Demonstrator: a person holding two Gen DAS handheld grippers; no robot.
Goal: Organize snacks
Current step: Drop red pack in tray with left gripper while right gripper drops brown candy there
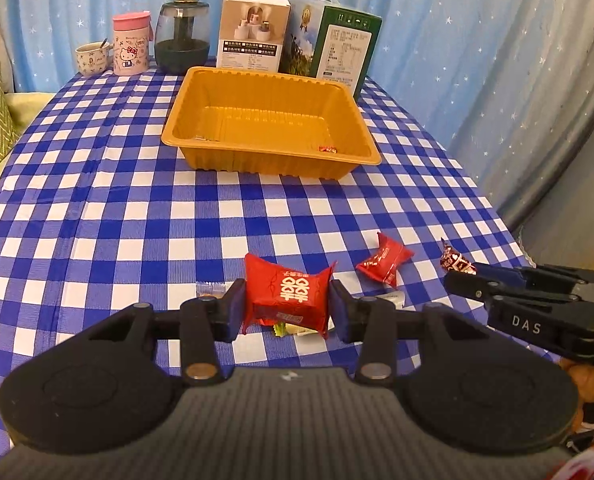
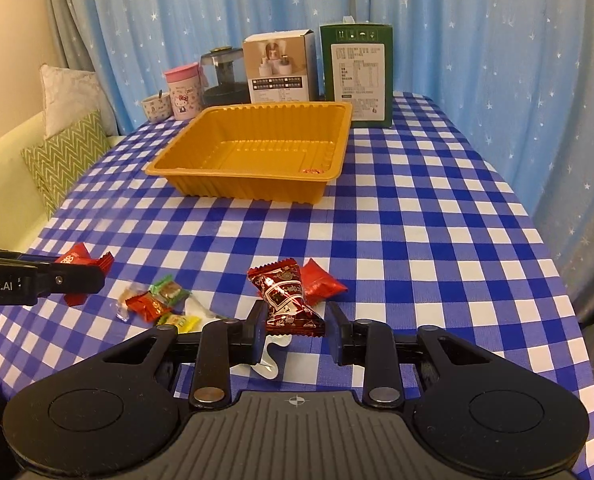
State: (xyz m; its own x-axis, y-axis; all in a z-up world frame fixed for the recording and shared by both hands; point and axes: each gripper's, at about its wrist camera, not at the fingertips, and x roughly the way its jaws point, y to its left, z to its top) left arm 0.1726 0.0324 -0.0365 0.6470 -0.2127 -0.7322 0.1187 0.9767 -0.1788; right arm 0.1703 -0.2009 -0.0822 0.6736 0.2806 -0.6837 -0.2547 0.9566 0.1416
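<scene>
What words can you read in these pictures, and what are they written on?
"DAS": on the right tool, seen from the left wrist.
"Robot.AI": on the left tool, its start cut off by the picture edge.
"囍": on the red snack packet held in the left tool.
Too small or blurred to read: the print on the white box, green box, pink Hello Kitty cup and dark red candy.

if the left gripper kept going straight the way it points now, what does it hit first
Probably bare tablecloth short of the tray. The left gripper, shut on a red snack, tilts downward; depth is unclear.
</scene>
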